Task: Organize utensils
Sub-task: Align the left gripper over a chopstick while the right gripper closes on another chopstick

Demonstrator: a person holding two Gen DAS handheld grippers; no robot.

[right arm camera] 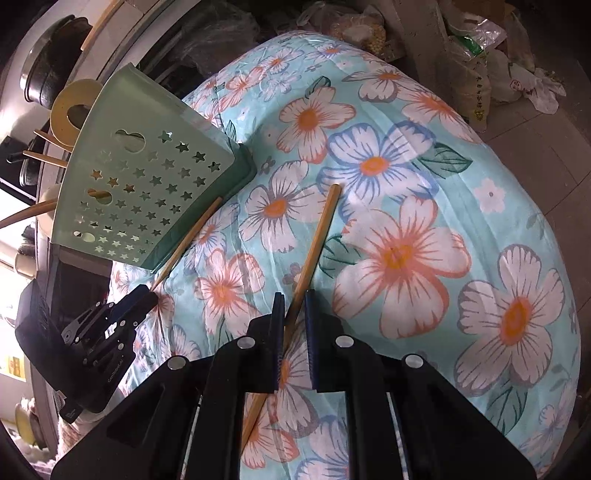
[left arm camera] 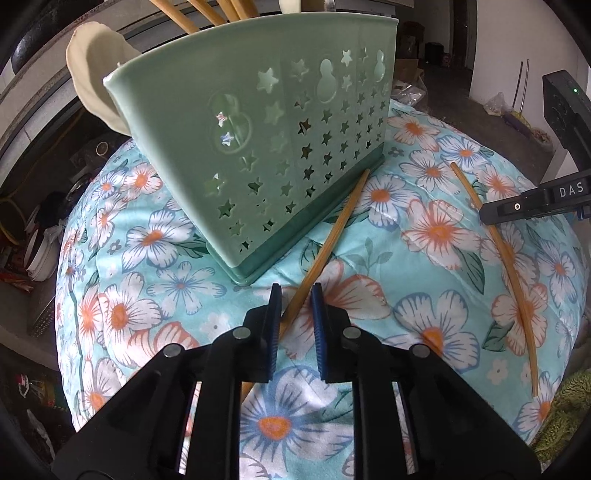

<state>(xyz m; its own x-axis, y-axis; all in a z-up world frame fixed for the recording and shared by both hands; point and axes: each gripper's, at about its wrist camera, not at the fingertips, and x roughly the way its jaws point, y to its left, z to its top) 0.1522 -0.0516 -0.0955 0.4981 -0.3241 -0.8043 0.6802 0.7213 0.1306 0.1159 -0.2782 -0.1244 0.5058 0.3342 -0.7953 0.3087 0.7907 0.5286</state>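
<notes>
Chopsticks are lying loose on the floral cloth (left arm camera: 424, 295), two of them, each one running between the jaws of a gripper.

In the left wrist view, the left gripper (left arm camera: 296, 295) is pointing down at the cloth at 6 o'clock. Its blue pads are standing narrowly parted. The holder-side chopstick (left arm camera: 332, 236) is passing between them with cloth showing on either side, so the pads are not visibly pressing on it. From the jaws this stick is slanting away toward 1 o'clock, and its far end is lying just beside the dark green base of the utensil holder (left arm camera: 258, 147).

In the right wrist view, the right gripper (right arm camera: 294, 295) is sitting at 6 o'clock. Its jaws are nearly together on the outer chopstick (right arm camera: 317, 240), which is crossing the narrow gap at a slant. The stick appears to be meeting one pad lower down and the other at its tip. Its free end is reaching toward 12 o'clock over a white and orange flower, well apart from the holder.

Farther off, the pale green holder with star cut-outs is standing on the cloth, at 11 o'clock in the left view and 9 o'clock in the right view. A cream spoon (left arm camera: 92, 74) is leaning out of its left end, and wooden handles (left arm camera: 177, 14) are sticking up from its top. Beyond the cloth, plastic bags (right arm camera: 472, 44) are lying at 1 o'clock in the right view, and a dark pot (right arm camera: 51, 55) is sitting at 10 o'clock.
</notes>
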